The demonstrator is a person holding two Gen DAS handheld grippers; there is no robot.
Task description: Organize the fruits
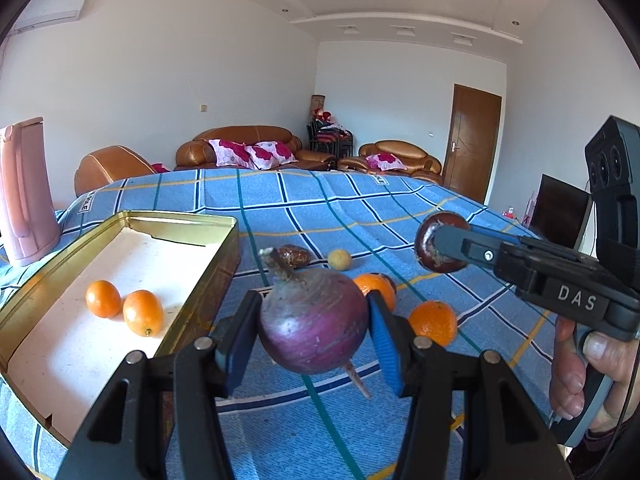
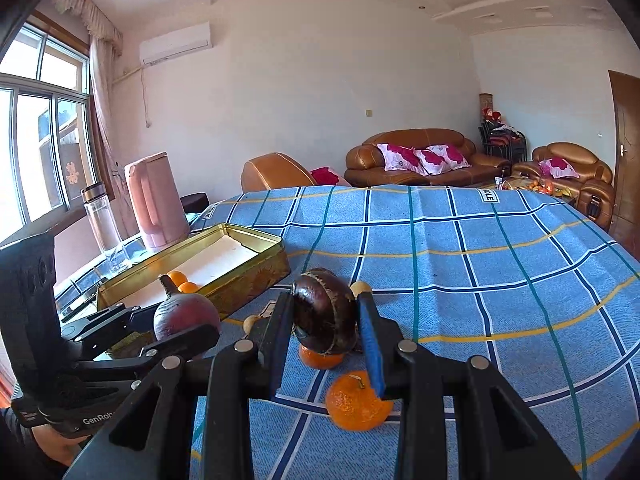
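Left gripper (image 1: 314,330) grasps the purple radish (image 1: 312,320); right gripper (image 2: 326,322) grasps the dark round fruit (image 2: 324,316). Next, both should go into the gold tin (image 1: 224,224).

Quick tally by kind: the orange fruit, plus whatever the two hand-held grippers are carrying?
Kumquats, in tin: 2
Mandarins, on tablecloth: 2
Purple root vegetable, in left hand-held gripper: 1
Dark brown round fruit, in right hand-held gripper: 1
Total: 6

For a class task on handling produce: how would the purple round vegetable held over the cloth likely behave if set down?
The purple vegetable looks round, so it may roll. Its stem and root tip might tilt it. It seems firm, hardly fragile.
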